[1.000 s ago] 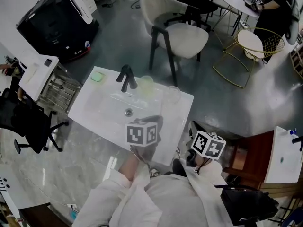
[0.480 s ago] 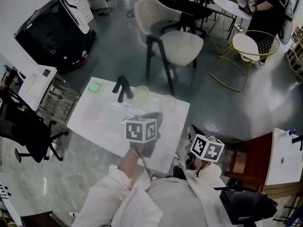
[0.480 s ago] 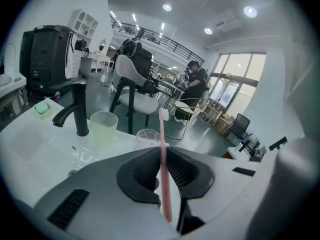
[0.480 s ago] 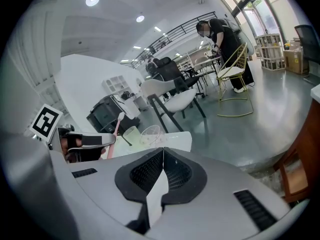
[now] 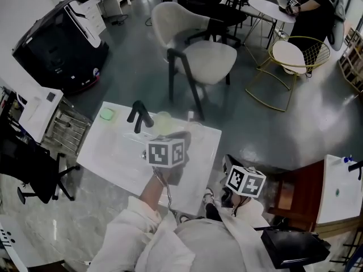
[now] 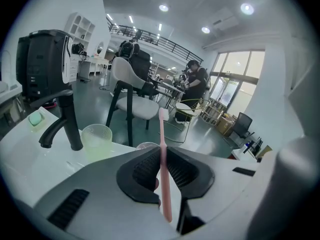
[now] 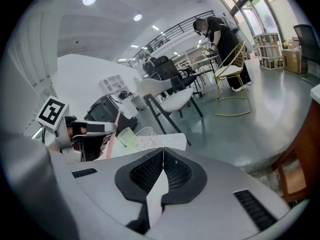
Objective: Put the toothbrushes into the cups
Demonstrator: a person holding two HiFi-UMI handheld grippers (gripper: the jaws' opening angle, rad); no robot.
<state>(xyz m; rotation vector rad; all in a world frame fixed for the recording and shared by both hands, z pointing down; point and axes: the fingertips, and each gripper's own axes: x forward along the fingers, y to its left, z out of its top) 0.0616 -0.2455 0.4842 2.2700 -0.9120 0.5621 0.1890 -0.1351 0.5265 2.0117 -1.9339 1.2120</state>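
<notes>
Two cups stand beyond your left gripper: the green cup left of the jaws, the clear cup just behind their tips. The jaws clamp a pink toothbrush, upright, head above the tips. Your right gripper: jaws pressed together, holding nothing.
</notes>
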